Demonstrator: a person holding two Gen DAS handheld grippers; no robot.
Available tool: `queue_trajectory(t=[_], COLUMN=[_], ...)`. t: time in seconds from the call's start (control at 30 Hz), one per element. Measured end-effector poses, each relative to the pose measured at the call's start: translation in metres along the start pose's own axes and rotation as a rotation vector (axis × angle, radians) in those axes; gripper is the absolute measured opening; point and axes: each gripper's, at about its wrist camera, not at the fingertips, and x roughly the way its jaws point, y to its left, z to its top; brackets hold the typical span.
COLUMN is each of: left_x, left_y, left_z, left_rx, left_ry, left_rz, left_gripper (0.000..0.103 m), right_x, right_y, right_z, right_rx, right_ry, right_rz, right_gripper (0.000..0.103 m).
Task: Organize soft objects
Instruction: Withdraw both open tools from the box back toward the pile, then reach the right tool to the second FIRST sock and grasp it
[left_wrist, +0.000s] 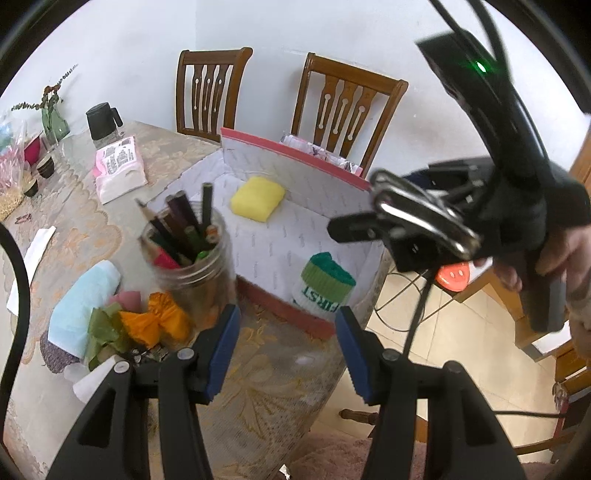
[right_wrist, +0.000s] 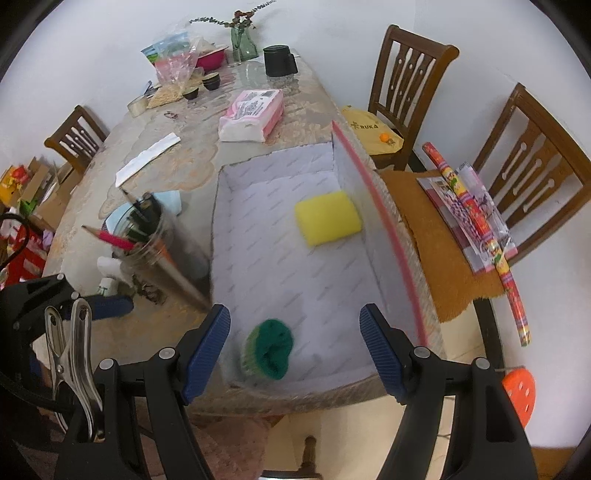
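On the table (right_wrist: 295, 107), a yellow sponge (right_wrist: 328, 217) and green-cuffed sock (right_wrist: 269, 350) are seen inside the box (right_wrist: 380, 221), both grippers' jaws spread and empty.

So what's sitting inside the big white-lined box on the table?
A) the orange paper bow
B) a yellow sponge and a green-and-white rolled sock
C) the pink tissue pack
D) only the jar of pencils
B: the yellow rectangular sponge and the green-and-white rolled knit sock both lie on the floor of the white-lined box with a red rim; the other things are outside it.
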Motion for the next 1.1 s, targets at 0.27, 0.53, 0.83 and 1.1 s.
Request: queue_trajectory(t=[0.27, 0.53, 0.83, 1.1], left_x=[-0.018, -0.031, -0.046, -0.052], left_y=[0.021, 0.048, 0.095, 0.140], left_z=[-0.013, -0.024, -0.039, -0.055], left_rx=[-0.001, -0.012, -0.061, -0.122], left_ry=[-0.010, -0.010, -0.012, -0.001], left_rz=[-0.013, -0.010, 0.015, 0.054], left_gripper=[0.056, 0.056, 0.056, 0.056], right_x=[-0.006, -0.009, -0.010, 0.001], right_y=[0.026, 0.059, 0.108, 0.154], right_z=[-0.022, -0.036, -0.043, -0.045], right_rx=[0.070, 0.135, 0.170, 0.164], right_ry=[0.000, 0.001, -0.013, -0.003], right_rz=[-0.027, -0.043, -0.012, 0.031], right_gripper=[0.075, 0.075, 0.075, 0.075])
